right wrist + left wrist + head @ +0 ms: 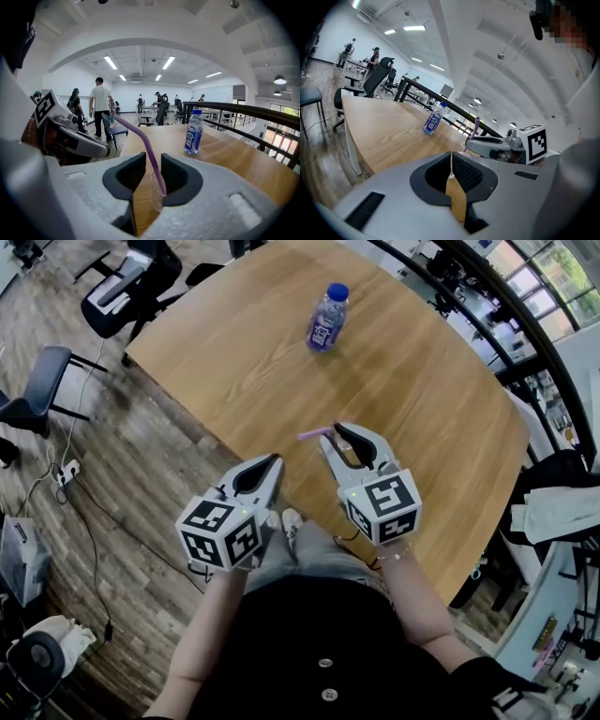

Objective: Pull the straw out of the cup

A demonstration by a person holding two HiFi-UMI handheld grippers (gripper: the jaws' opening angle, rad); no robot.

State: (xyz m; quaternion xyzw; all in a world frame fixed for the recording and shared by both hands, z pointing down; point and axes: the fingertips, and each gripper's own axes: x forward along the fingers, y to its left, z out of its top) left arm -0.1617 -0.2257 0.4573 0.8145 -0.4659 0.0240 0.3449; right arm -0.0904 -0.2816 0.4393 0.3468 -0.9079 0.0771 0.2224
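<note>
A purple bent straw (pixel 140 140) stands in a small clear cup (pixel 157 194) near the table's front edge. My right gripper (pixel 153 173) is open, with cup and straw between its jaws. The cup sits against the right pad, with a gap to the left pad. In the head view the straw's (pixel 314 435) tip pokes out to the left of the right gripper (pixel 339 439). My left gripper (pixel 274 465) hovers just left of it, off the table's edge, shut and empty, its pads meeting at the tip (pixel 451 161). From there the straw (pixel 474 127) rises above the right gripper.
A purple-labelled bottle (pixel 328 315) with a blue cap stands far back on the wooden table (pixel 422 409). Office chairs (pixel 131 287) stand on the floor at the left. Several people (pixel 99 108) stand far off in the room.
</note>
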